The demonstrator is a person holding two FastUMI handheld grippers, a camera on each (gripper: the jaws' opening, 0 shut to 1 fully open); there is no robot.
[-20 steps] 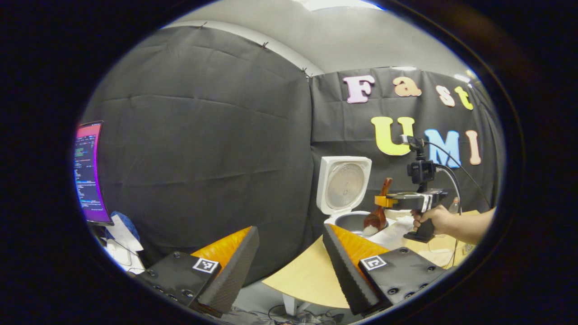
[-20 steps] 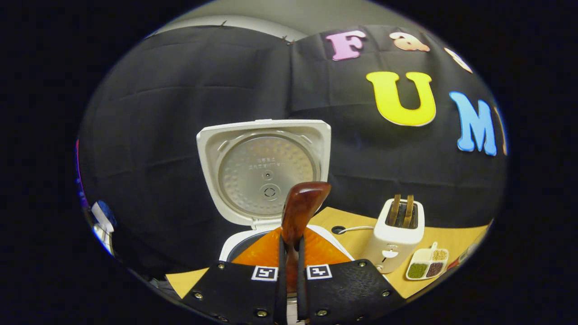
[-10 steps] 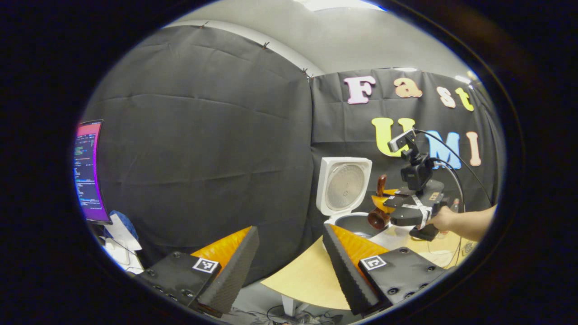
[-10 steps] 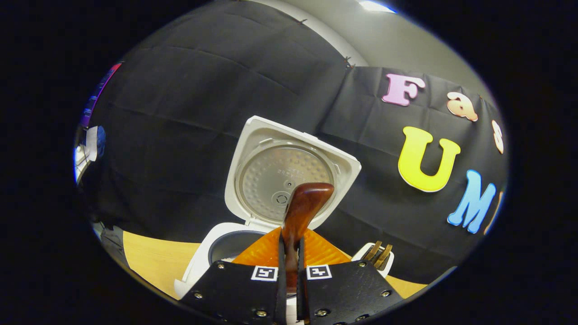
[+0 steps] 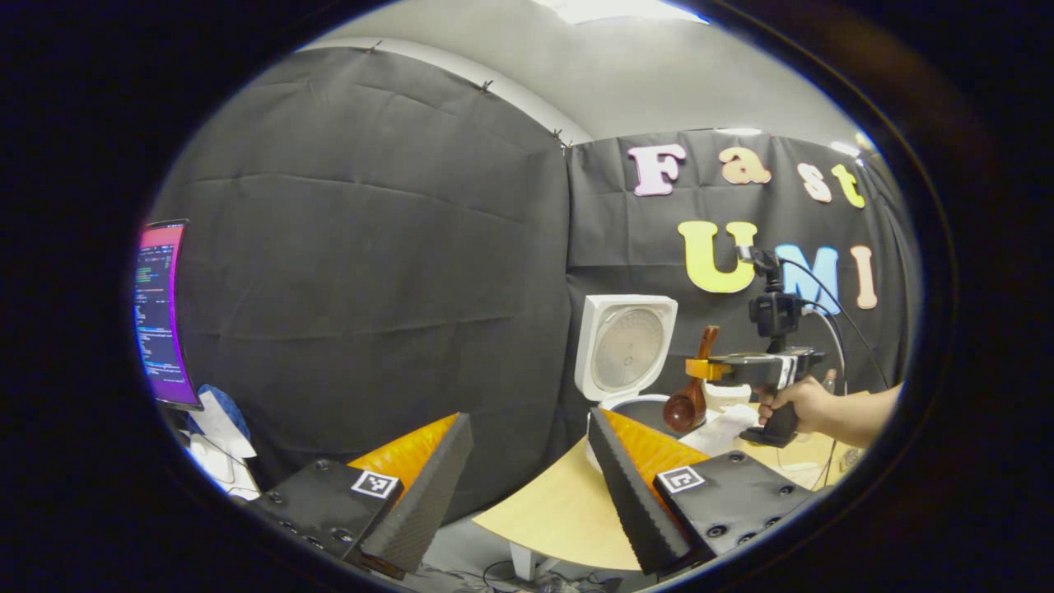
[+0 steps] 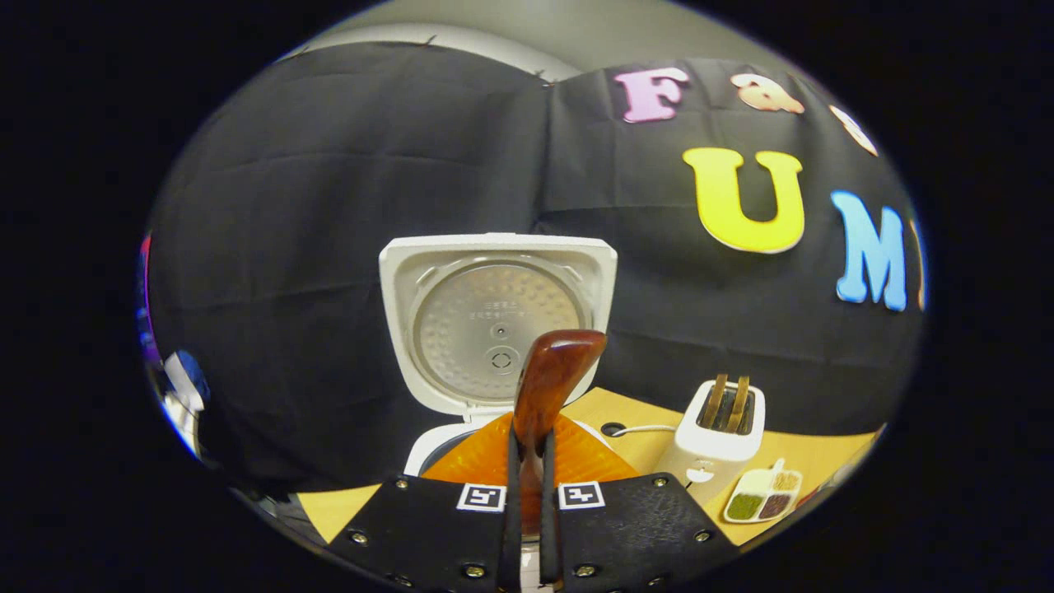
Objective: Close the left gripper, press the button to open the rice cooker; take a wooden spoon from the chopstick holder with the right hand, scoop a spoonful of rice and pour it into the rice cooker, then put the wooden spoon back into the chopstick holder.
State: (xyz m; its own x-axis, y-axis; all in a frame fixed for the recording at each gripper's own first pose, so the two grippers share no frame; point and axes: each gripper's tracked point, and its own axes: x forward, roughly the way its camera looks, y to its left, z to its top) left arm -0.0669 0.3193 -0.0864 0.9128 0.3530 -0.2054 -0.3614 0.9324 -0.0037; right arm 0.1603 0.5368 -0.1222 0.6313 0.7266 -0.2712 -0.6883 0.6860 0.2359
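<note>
The right gripper (image 6: 527, 494) clamps the brown wooden spoon (image 6: 545, 387) above the open white rice cooker (image 6: 494, 329); the left gripper (image 5: 527, 486) is spread wide, with 0 items between its fingers.

A: What's the booth like?
B: Black cloth walls (image 5: 370, 247), grey ceiling with a light (image 5: 617, 8), pale wooden table (image 5: 552, 502), glowing monitor (image 5: 160, 313) off left.
</note>
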